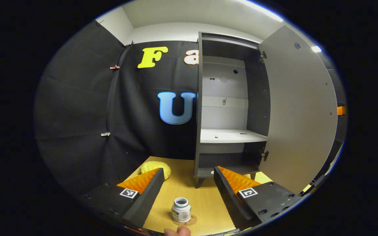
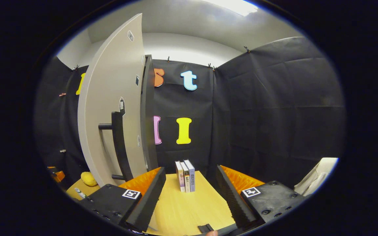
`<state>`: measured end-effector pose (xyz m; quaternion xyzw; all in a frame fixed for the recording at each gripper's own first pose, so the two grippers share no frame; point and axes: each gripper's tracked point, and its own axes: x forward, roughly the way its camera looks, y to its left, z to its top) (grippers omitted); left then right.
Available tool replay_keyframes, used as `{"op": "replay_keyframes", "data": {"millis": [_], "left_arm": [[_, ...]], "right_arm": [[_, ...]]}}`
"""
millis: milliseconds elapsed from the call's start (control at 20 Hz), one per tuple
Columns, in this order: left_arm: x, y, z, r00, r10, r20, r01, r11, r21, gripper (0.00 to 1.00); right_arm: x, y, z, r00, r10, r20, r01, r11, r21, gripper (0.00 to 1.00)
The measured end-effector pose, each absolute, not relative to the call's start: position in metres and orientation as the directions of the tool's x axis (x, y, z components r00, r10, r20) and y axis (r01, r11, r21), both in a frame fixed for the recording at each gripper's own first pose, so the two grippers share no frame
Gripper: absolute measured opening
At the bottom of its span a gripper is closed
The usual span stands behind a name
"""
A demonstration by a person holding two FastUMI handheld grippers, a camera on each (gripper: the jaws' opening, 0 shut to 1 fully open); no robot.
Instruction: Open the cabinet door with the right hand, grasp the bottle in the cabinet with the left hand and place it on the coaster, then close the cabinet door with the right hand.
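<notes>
The bottle (image 1: 181, 209) stands upright on the coaster (image 1: 189, 221) between the wide-spread, empty fingers of the left gripper (image 1: 186, 190), so closing the cabinet door (image 2: 110, 108) looks like all that's left. The right gripper (image 2: 189, 193) is the nearer one, fingers wide and holding nothing, and the door's black handle (image 2: 120, 149) (a tall vertical bar) lies up and to its left. Three books (image 2: 185, 175) stand on the table (image 2: 182, 209) dead ahead, their spine lettering too small to read.

The left gripper view looks from low above the table (image 1: 205, 203) straight into the open cabinet (image 1: 231, 108), fairly near. The right gripper view faces the door's (image 2: 113, 108) outer side; both share that door.
</notes>
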<state>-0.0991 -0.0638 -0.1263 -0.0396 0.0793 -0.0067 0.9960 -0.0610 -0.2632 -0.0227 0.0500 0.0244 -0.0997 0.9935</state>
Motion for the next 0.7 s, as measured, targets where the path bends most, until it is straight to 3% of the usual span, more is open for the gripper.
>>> {"op": "replay_keyframes", "data": {"millis": [450,700], "left_arm": [[-0.115,-0.05,-0.089,0.987,0.065,-0.15,-0.066,0.998,0.001,0.95],[-0.12,-0.042,-0.084,0.985,0.091,-0.149,-0.089,0.996,0.021,0.95]], "right_arm": [[-0.043,-0.227,-0.01,0.998,-0.056,-0.032,0.059,0.991,0.123,0.98],[-0.04,-0.216,-0.016,0.997,-0.032,-0.065,0.042,0.985,0.169,0.96]]}}
